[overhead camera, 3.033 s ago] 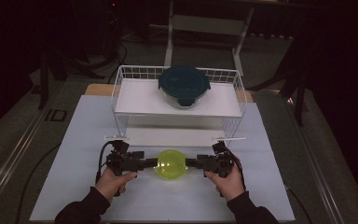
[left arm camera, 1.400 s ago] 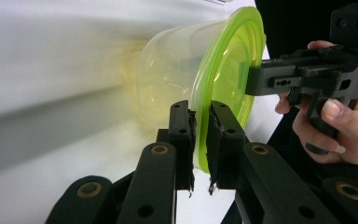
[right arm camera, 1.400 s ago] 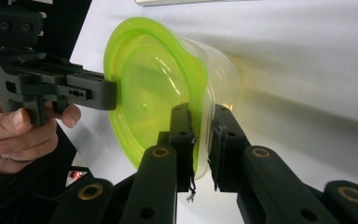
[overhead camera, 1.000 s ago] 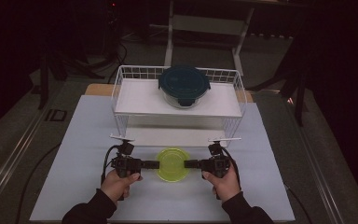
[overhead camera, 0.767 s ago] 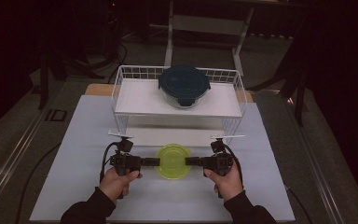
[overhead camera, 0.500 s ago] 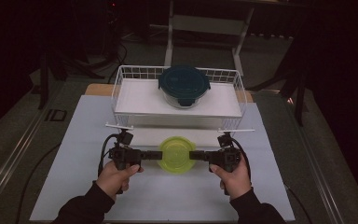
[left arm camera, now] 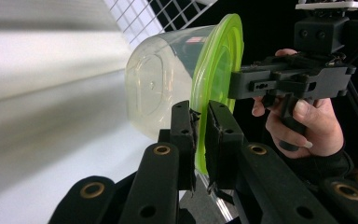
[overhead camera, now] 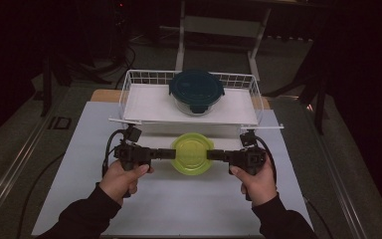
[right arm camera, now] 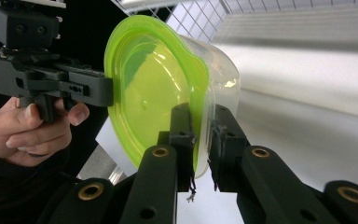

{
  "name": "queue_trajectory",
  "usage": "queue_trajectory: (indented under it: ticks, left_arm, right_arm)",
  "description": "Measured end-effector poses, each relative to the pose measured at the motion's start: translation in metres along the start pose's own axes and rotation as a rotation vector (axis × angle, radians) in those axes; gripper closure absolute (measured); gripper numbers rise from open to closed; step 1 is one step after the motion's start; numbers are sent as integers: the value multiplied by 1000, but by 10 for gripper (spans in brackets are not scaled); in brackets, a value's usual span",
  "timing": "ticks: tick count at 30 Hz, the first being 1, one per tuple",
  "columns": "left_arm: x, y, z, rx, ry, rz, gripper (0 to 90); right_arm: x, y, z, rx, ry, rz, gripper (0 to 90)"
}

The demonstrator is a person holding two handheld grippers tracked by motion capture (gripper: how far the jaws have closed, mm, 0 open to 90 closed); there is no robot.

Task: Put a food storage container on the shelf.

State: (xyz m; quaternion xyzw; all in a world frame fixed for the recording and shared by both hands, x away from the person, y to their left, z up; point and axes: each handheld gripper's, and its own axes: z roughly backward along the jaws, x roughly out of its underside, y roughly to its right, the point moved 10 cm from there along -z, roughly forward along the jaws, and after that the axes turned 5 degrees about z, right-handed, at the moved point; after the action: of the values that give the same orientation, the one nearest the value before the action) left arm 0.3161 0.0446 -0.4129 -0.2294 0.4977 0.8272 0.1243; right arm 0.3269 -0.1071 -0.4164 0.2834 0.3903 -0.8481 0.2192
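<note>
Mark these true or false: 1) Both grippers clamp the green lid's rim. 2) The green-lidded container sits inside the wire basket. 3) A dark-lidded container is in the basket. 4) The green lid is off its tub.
1) True: the left gripper and the right gripper are each shut on the rim of the green lid.
2) False: the container is held up in front of the wire basket.
3) True: the dark-lidded container stands in it.
4) False: the lid sits on the clear tub.
</note>
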Motion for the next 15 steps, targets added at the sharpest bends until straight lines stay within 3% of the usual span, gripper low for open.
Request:
queue_trajectory:
  ticks: [10,15]
  left_arm:
    - [-29,23,12,2,26,-34,815]
    - [-55,42,21,-11,54,-81,815]
  right_arm:
    - [-32,-14,14,13,39,34,808]
    - [-60,-22,27,22,74,60,808]
